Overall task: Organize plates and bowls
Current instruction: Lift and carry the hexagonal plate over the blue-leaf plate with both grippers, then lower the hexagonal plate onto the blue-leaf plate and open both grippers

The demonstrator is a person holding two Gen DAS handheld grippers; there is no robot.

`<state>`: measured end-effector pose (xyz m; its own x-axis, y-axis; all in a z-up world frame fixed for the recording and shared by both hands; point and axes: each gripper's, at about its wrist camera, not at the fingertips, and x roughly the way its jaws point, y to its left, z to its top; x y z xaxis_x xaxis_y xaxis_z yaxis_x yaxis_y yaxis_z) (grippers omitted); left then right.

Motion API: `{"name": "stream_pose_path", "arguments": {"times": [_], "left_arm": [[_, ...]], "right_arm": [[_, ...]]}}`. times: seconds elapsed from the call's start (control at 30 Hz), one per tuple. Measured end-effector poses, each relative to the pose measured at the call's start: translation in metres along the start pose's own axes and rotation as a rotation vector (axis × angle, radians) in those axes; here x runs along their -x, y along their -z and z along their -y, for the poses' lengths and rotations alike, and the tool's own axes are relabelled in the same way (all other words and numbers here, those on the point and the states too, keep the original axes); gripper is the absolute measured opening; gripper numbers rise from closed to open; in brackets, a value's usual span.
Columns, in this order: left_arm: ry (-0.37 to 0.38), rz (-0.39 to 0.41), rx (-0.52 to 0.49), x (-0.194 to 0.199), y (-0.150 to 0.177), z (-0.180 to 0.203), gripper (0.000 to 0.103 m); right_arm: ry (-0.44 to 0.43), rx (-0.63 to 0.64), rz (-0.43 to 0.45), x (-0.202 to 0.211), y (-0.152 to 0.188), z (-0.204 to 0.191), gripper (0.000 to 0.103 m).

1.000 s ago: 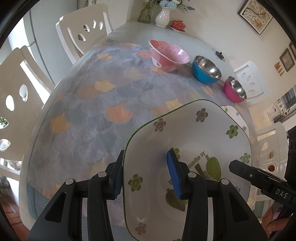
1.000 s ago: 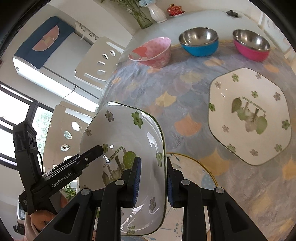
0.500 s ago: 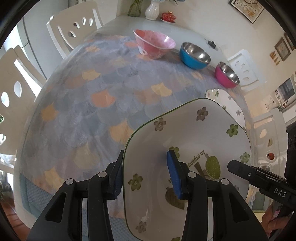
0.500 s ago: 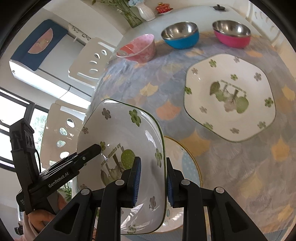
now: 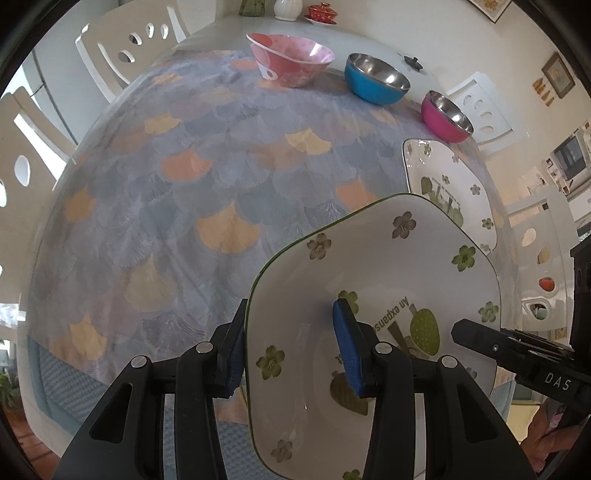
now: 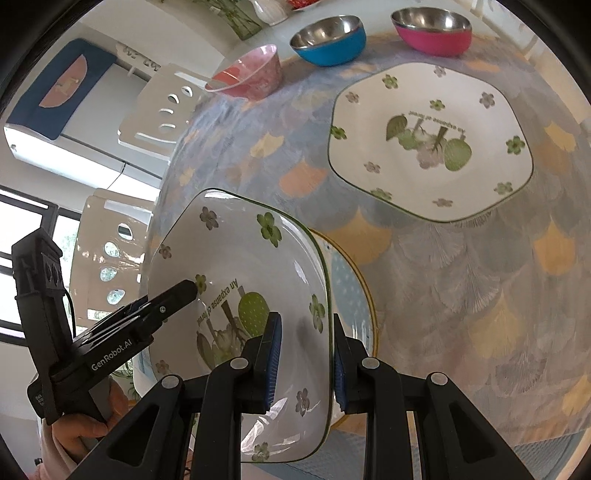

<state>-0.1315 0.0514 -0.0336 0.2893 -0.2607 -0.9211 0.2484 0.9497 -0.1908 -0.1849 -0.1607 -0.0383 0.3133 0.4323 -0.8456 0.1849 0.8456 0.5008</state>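
I hold a white six-sided plate (image 5: 388, 280) with green flowers tilted above the table's near edge, between both grippers. My left gripper (image 5: 291, 350) is shut on its left rim, one blue pad inside and one behind. My right gripper (image 6: 304, 362) is shut on the opposite rim of the same plate (image 6: 236, 266). A matching flowered plate (image 6: 428, 140) lies flat on the table further in. Under the held plate lies a blue dotted plate (image 6: 351, 288) with a gold rim. At the far end stand a pink bowl (image 6: 247, 74), a blue steel bowl (image 6: 328, 40) and a magenta steel bowl (image 6: 432, 29).
A cloth with a fan pattern (image 5: 207, 177) covers the table. White chairs (image 5: 129, 48) stand along its left side and another chair (image 5: 484, 107) behind the magenta bowl (image 5: 445, 118). A vase (image 5: 288, 7) and a small red cup stand at the far end. A hand (image 6: 81, 424) grips the left tool.
Both grippers have carried the held plate lower and further in over the table, nearer the flowered plate lying there. The grips on both rims look the same.
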Motion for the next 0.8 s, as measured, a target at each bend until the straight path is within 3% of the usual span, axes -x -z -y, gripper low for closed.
{"name": "stream_pose_path", "arguments": {"times": [0.6,0.8], "left_arm": [[-0.008,-0.037,-0.003,-0.019,0.011,-0.004,0.040],[-0.007,-0.055,-0.011,-0.023,0.014,-0.003,0.040]], "right_arm": [[0.029,-0.033,-0.036,-0.021,0.013,0.009,0.025],[0.101,-0.012,-0.052,-0.029,0.015,0.004,0.026]]}}
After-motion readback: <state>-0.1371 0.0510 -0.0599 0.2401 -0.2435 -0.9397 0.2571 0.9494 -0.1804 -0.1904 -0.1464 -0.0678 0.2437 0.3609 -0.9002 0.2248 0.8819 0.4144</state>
